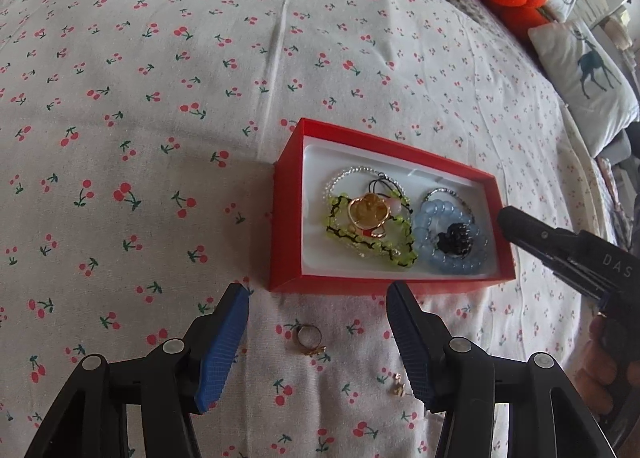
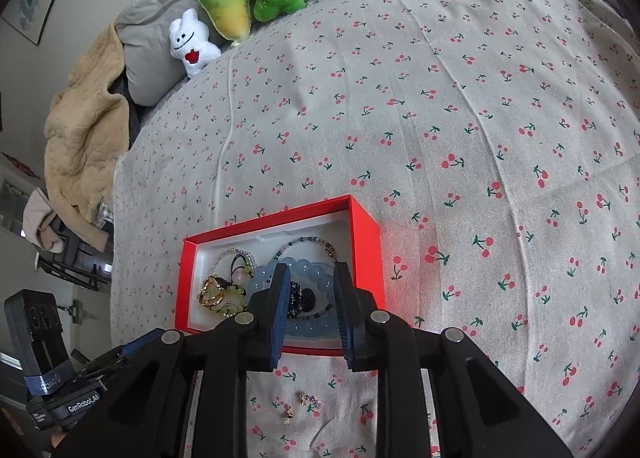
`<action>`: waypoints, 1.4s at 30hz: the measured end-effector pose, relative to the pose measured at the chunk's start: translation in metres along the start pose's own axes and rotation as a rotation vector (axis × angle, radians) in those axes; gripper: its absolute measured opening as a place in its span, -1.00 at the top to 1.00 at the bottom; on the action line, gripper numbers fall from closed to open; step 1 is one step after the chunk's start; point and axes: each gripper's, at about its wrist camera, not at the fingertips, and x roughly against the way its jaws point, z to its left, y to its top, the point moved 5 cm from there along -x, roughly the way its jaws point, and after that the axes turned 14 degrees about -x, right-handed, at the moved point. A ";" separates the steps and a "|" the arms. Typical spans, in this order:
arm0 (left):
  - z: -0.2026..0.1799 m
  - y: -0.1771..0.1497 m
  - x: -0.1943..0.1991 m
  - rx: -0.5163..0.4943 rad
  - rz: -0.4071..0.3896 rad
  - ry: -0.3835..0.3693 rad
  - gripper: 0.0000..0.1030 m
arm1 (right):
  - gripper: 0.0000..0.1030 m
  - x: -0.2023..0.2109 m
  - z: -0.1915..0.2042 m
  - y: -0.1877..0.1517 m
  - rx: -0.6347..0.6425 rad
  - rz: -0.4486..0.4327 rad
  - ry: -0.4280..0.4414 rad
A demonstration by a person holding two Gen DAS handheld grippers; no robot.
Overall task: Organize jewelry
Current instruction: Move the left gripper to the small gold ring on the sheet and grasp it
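Left hand-held gripper [image 1: 318, 322] hanging wide open, empty, over small gold ring [image 1: 310, 339] lying on cherry-print bedsheet [image 1: 160, 98]. Tiny stud earrings [image 2: 304, 404] also waiting there. Red cardboard box with white liner [image 1: 288, 198] holding green beaded bracelet [image 1: 360, 246], pale blue bead bracelet [image 1: 452, 242], gold ring. Mostly sorted. Right hand-held gripper [image 2: 310, 306] hovering part-open over the box, empty.

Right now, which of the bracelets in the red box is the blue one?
The chunky pale-blue bead bracelet at the right end of the red box, circling a black piece; the bracelet left of it is yellow-green.
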 end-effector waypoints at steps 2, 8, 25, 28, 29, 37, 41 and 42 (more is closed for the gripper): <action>0.000 -0.004 0.000 -0.004 0.013 0.010 -0.18 | 0.44 0.003 0.000 -0.002 0.007 0.002 -0.012; 0.000 -0.017 -0.002 -0.019 0.057 0.030 -0.18 | 0.36 0.011 -0.004 -0.020 -0.008 0.036 -0.028; -0.021 -0.056 -0.011 -0.225 0.123 0.048 -0.17 | -0.01 0.018 -0.024 -0.074 0.179 0.076 -0.185; -0.026 -0.063 -0.017 -0.258 0.140 0.041 -0.17 | -0.01 0.013 -0.028 -0.086 0.210 0.112 -0.193; -0.027 -0.065 -0.018 -0.266 0.139 0.040 -0.17 | -0.01 0.012 -0.030 -0.089 0.221 0.123 -0.200; -0.029 -0.065 -0.038 -0.292 0.125 0.037 0.26 | -0.02 -0.005 -0.048 -0.096 0.210 0.179 -0.260; -0.034 -0.057 -0.047 -0.300 0.099 0.032 0.35 | -0.04 -0.008 -0.046 -0.095 0.226 0.180 -0.257; -0.035 -0.056 -0.049 -0.298 0.097 0.032 0.35 | -0.05 -0.009 -0.047 -0.095 0.226 0.180 -0.255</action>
